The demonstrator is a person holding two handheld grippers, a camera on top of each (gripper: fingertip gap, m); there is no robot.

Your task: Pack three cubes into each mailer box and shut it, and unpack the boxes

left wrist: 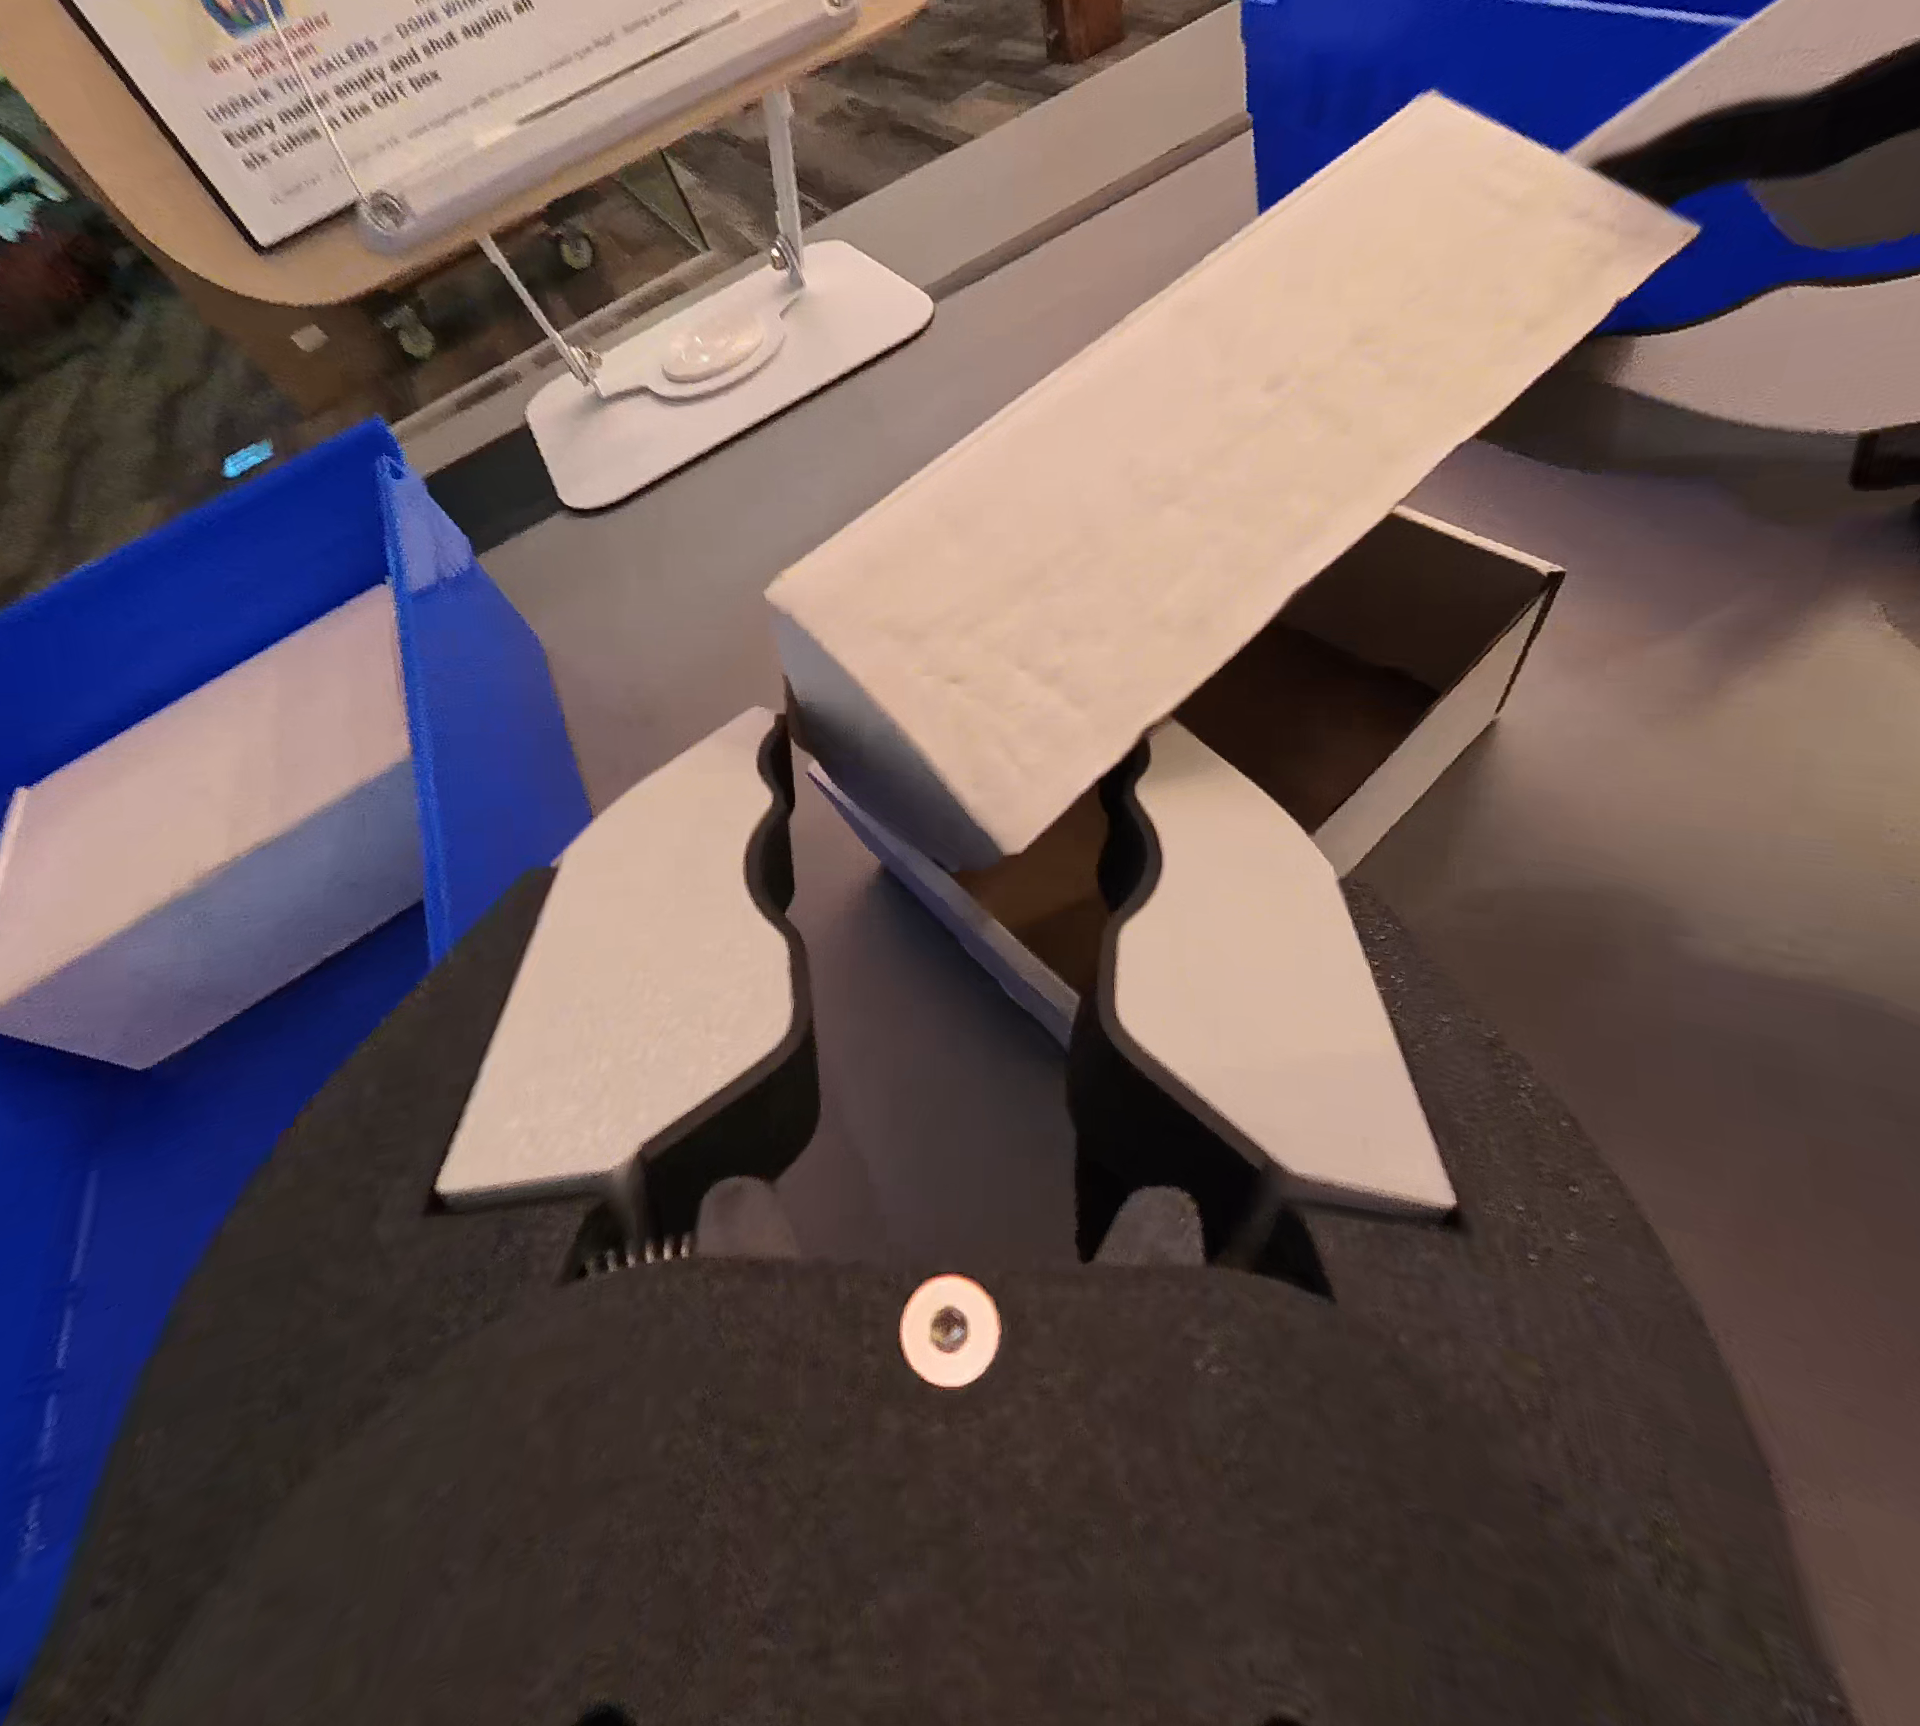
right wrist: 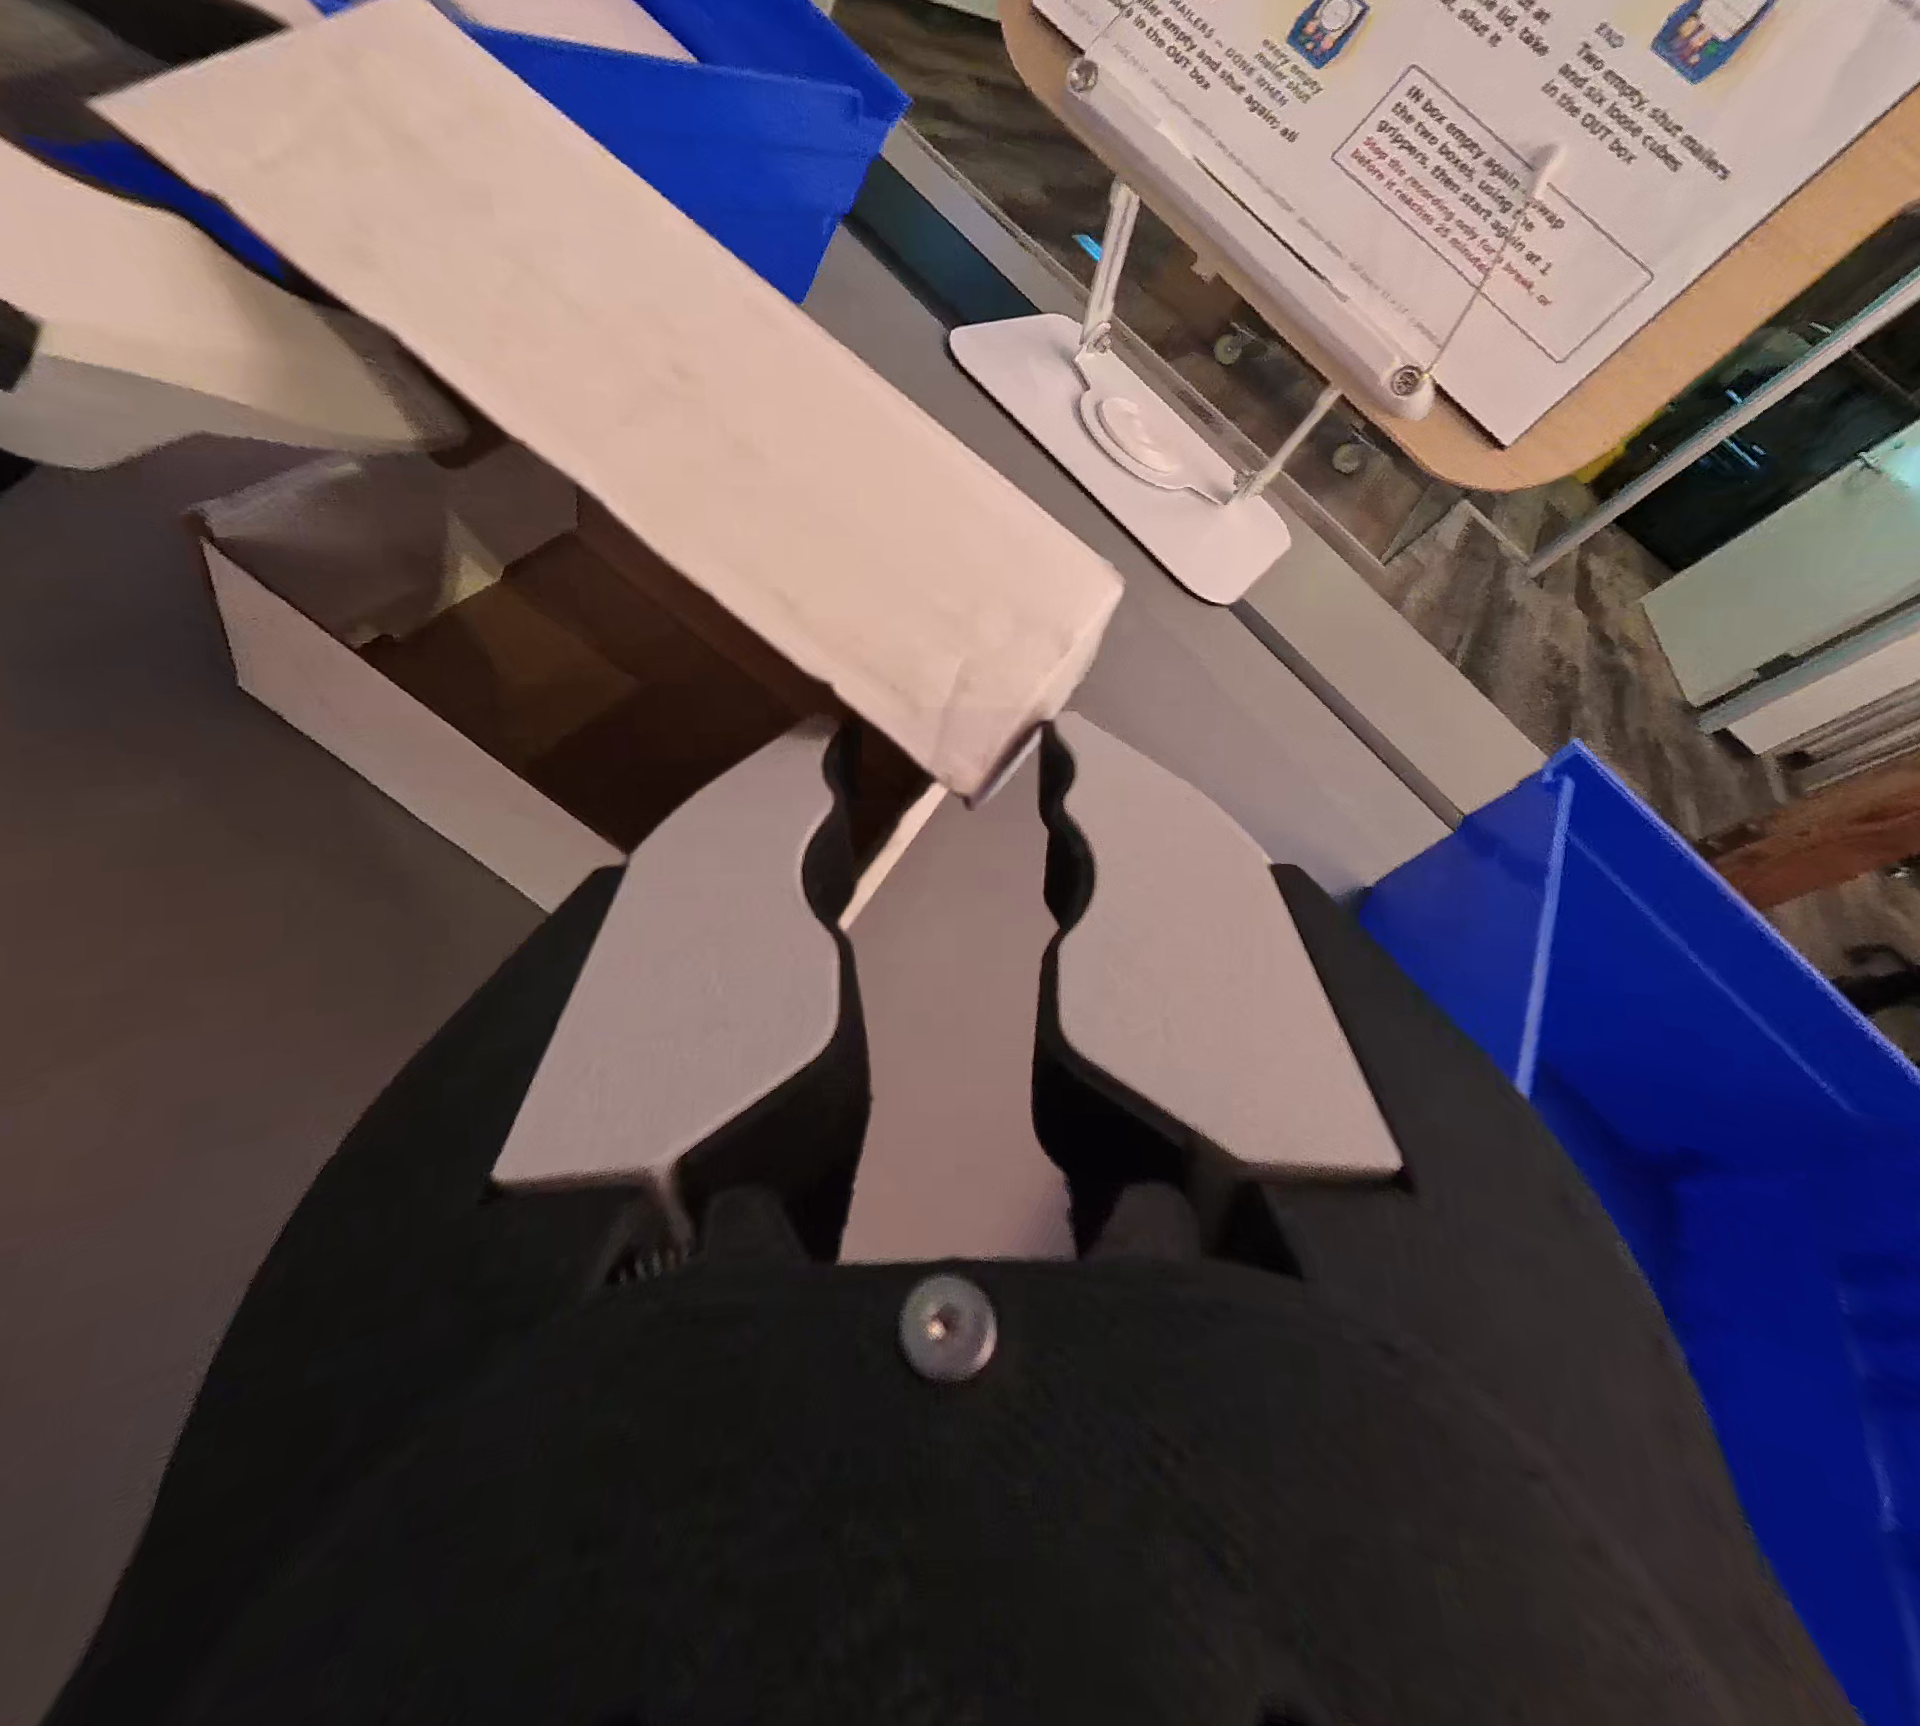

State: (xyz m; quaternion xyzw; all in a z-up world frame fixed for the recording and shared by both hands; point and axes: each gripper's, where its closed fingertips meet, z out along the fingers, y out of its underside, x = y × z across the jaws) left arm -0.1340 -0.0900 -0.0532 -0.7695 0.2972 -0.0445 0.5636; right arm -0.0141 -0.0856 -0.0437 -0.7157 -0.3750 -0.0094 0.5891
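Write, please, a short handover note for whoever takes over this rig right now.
Left claw: open, straddling the lid's near corner.
Right claw: at the lid's other corner; grip unclear.
Mailer box on the table, lid half raised; visible inside shows no cubes.
Second mailer lies shut in the blue bin beside the left claw.
No cubes in view, so the stage is unclear.

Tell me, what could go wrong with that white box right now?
The lid is only half down, with a gripper at each end. The left gripper and right gripper both look open around its corners, so the lid may slip and spring up. The front flap hangs outside the box; pushing down could crease it instead of tucking it in. No cubes show inside, so it might get shut empty.
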